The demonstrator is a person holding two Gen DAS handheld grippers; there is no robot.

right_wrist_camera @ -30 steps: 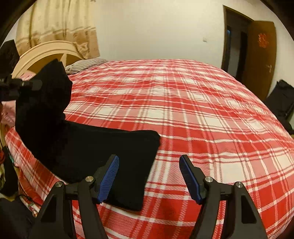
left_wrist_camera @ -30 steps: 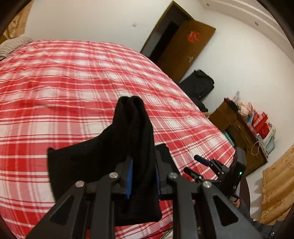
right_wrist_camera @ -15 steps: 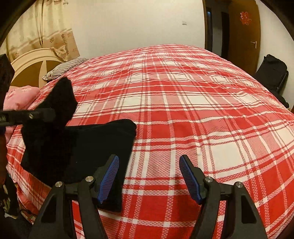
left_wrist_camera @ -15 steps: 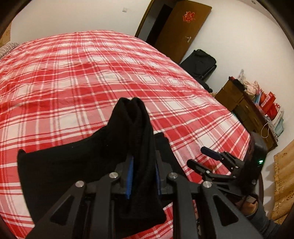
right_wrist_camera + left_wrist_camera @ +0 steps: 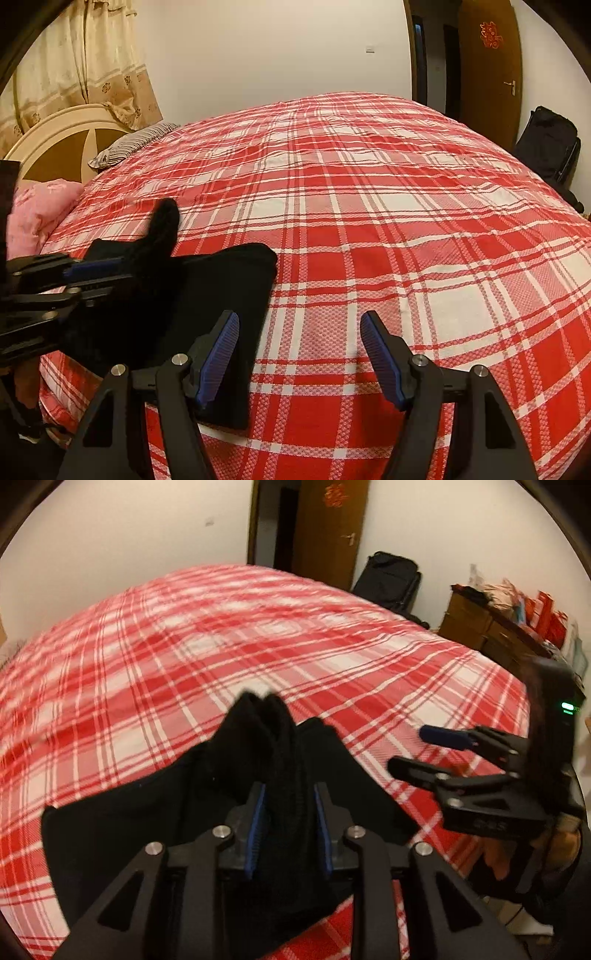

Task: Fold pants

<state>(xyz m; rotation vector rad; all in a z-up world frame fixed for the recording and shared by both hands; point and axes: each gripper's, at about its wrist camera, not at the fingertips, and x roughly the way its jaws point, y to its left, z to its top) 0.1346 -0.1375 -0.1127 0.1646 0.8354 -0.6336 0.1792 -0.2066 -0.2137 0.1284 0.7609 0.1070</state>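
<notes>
The black pants (image 5: 122,823) lie folded near the front edge of the bed with the red plaid cover (image 5: 221,635). My left gripper (image 5: 288,797) is shut on a bunched end of the pants and holds it up above the rest. In the right wrist view the pants (image 5: 221,291) lie at the left, with the left gripper (image 5: 92,273) clamped on the raised end. My right gripper (image 5: 299,332) is open and empty, low over the bed beside the pants' right edge; it also shows in the left wrist view (image 5: 410,749).
A headboard (image 5: 62,144), a striped pillow (image 5: 133,144) and a pink cloth (image 5: 37,210) are at the left. A brown door (image 5: 328,528), a black bag (image 5: 388,579) and a cluttered wooden cabinet (image 5: 491,631) stand beyond the bed.
My left gripper has swung right and come lower with the pants end still in it. My right gripper has stayed open and shifted right along the bed's front edge.
</notes>
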